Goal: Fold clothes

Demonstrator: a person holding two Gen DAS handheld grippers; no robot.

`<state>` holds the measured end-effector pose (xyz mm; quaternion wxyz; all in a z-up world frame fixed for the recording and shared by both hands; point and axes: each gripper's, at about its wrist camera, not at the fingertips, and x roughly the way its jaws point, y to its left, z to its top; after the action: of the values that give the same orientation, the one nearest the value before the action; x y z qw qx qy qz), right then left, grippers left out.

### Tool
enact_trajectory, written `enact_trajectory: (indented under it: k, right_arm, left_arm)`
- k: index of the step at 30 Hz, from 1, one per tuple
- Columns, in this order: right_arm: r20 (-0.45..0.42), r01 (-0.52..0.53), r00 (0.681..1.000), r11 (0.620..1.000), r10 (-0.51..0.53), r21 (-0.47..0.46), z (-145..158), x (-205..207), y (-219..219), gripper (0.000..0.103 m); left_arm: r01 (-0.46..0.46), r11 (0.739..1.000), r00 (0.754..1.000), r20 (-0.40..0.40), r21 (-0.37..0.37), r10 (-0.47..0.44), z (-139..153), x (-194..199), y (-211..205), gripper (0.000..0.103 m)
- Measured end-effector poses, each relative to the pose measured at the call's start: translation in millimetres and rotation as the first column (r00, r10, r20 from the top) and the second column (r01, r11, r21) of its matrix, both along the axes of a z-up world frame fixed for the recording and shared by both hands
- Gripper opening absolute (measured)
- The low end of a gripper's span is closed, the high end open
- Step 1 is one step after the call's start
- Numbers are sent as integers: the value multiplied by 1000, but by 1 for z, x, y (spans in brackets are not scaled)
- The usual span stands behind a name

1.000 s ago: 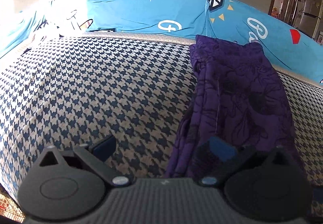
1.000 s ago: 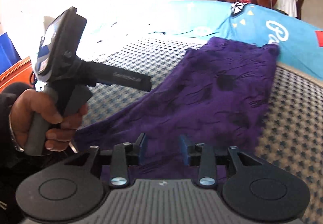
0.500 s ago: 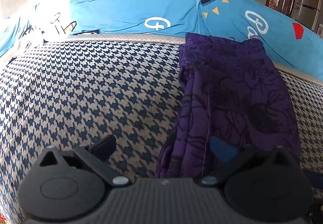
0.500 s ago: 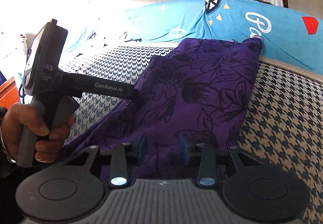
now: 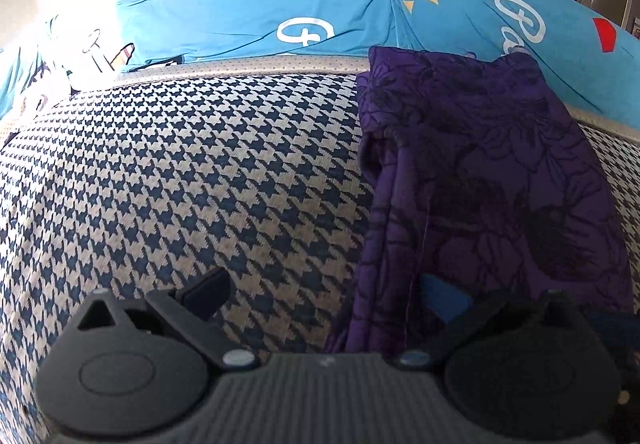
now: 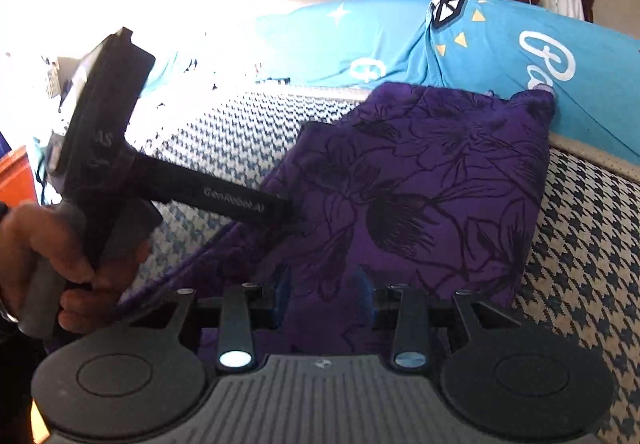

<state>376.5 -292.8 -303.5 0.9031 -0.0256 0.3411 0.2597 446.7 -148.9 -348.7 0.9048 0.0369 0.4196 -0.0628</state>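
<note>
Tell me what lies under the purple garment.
The purple garment lies on the houndstooth cover, its far end against the blue pillows. Anything else beneath the garment is covered and cannot be seen.

Black ribbed tool (image 6: pixel 323 290), blue pads (image 6: pixel 282 290)

Left wrist view sits low and close over the houndstooth cover (image 5: pixel 200 172), facing the blue pillows (image 5: pixel 260 8), with the purple garment (image 5: pixel 480 172) right of centre. Right wrist view looks the same way from further right, garment (image 6: pixel 420 184) dead ahead, close. Both share garment, pillows (image 6: pixel 500 44) and cover (image 6: pixel 580 244).
</note>
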Motion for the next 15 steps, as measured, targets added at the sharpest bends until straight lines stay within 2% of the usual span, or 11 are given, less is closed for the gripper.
enact_trajectory:
  k: [3,8,12,15]
  right_arm:
    - [-46,32,998,998,-35,-52,-9,6,-3,36]
    - [-58,24,998,997,-29,-77,-10,0,-19,36]
    - [-101,42,994,999,-45,-34,-12,-2,-40,35]
    - [-94,27,995,998,-33,-55,-12,-8,-45,34]
  left_arm:
    - [-10,1000,1000,-9,7,10,-6,6,2,103]
    - [-22,1000,999,-29,-2,22,-15,11,5,103]
    - [-21,1000,999,-27,-6,20,-17,11,6,103]
    - [-27,999,999,-33,-19,26,-19,11,8,103]
